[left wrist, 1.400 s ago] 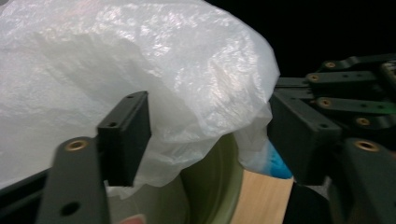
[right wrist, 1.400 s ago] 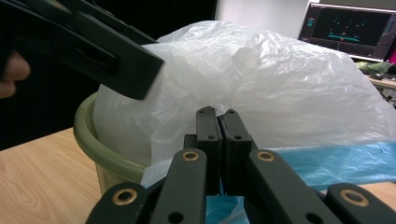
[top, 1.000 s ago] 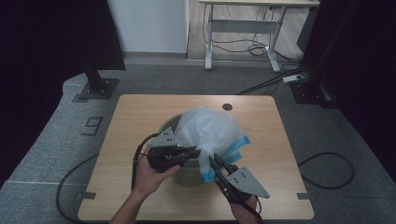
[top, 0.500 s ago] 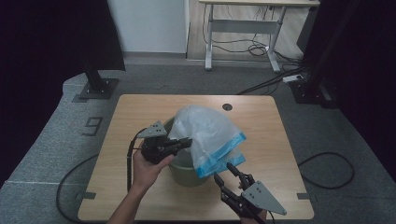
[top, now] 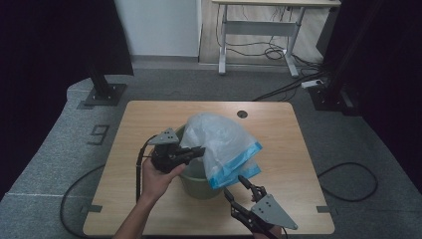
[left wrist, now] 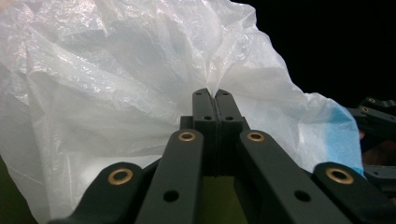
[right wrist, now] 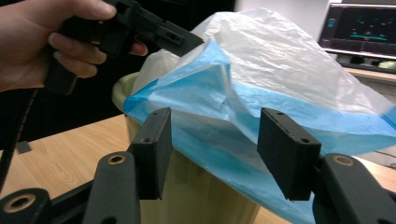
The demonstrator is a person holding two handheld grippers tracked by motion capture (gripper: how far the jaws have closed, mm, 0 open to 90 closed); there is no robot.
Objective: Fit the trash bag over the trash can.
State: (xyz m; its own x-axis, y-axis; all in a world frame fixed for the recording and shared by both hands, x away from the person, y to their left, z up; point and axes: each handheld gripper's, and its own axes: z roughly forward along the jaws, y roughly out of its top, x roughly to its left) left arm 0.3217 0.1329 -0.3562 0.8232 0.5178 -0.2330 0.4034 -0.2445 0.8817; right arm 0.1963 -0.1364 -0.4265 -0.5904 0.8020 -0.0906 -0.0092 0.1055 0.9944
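While the thin, see-through white plastic bag with a blue band along its edge [top: 224, 144] sits puffed up over the round, pale green plastic bin [top: 196, 181], it covers most of the bin's open top. The bin stands near the middle of the light brown wooden table [top: 278, 124]. The bag's blue edge hangs down over the bin's side that faces the person.

The left gripper [top: 196, 152] is held by the person's left hand [top: 157, 177] just beside the bin. Its two black jaws are pressed together on a fold of the white bag, and the left gripper view shows the plastic pinched right at the tips [left wrist: 215, 95]. The bag bunches up and spreads out from that pinch.

The right gripper [top: 235, 186] is low, near the table's front edge, and points up at the blue band. Its jaws have just been opening and now stand apart. Seen along those jaws in the right gripper view [right wrist: 212, 140], the blue edge and the bin are beyond the gap, and the pads do not touch the plastic.

Black cables [top: 348, 177] lie on the grey floor around the table.
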